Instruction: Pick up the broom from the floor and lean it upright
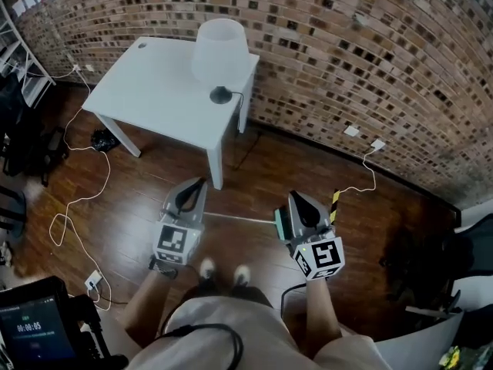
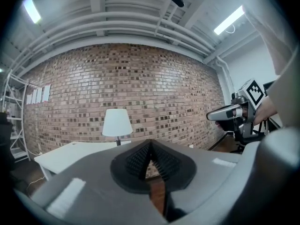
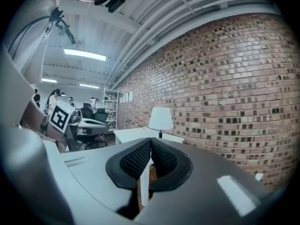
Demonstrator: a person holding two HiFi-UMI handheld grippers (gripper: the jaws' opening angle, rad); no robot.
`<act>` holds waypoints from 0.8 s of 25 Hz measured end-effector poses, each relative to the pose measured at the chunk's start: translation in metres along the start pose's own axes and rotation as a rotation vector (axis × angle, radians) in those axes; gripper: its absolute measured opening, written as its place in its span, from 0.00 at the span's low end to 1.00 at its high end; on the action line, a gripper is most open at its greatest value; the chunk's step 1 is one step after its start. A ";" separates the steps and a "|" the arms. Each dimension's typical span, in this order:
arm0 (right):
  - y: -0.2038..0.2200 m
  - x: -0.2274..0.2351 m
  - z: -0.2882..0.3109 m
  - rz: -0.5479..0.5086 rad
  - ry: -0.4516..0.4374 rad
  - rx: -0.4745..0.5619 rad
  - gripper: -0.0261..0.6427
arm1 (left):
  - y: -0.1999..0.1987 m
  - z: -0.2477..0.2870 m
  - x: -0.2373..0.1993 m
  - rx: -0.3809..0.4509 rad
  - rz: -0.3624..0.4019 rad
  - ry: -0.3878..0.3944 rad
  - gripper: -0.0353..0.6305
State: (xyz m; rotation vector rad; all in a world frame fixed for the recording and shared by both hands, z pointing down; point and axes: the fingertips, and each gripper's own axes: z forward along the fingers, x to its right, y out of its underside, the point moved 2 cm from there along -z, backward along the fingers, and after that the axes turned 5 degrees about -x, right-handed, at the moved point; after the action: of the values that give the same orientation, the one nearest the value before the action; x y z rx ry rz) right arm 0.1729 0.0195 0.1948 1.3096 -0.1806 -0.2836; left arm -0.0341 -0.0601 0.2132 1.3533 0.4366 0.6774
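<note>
Both the left tongs (image 1: 196,186) and right tongs (image 1: 297,200) were pinched shut on nothing above the broom (image 1: 239,218) lying flat on the floor (image 1: 146,206) between them; that skinny handle (image 1: 258,220) could've rolled away if closed tips nudged it before opening.

I find a white table (image 1: 154,99) standing on a dark wood floor (image 1: 262,168), close beside a brick wall (image 1: 347,45). A white-shaded lamp (image 1: 220,48) sits at the table's right end. A white cable (image 1: 106,177) trails over the floor left of the table. White shelving (image 1: 14,48) stands further left. Tube lights (image 2: 228,20) burn overhead.
</note>
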 end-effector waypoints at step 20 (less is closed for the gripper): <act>0.147 -0.046 0.187 -0.128 -0.311 -0.263 0.08 | 0.173 0.025 -0.074 -0.238 -0.082 -0.154 0.05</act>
State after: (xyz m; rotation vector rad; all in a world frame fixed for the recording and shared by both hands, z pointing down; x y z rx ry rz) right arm 0.0903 -0.1055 0.3855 1.0122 -0.3119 -0.6007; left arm -0.1059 -0.1153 0.3805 1.1465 0.2768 0.5353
